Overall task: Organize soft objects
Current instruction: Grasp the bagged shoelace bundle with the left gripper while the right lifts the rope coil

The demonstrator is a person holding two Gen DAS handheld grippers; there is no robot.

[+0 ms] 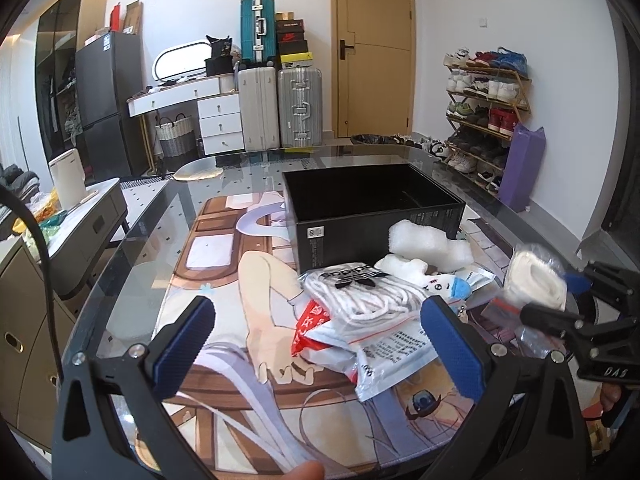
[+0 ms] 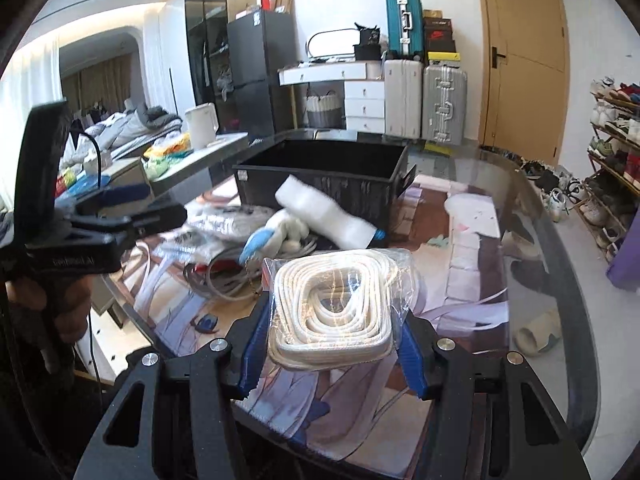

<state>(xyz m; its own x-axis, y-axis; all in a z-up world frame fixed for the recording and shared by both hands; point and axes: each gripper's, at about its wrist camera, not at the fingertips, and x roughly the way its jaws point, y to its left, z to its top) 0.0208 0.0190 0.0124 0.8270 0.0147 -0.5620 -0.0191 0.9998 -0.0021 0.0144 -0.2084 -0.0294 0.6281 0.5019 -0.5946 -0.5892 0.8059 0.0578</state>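
One bagged coil of white cord (image 2: 332,316)

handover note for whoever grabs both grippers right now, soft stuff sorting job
Right gripper: shut on the bagged white cord coil, held up above the table mat.
Left gripper: open, holding nothing, hovering over the pile.
Black box: open; what shows of the inside looks empty, so nothing seems sorted yet.
Still on the mat: bagged white laces, foam pieces, small plush, flat printed bags.
Left to do: probably drop the coil in the box, then the pile.
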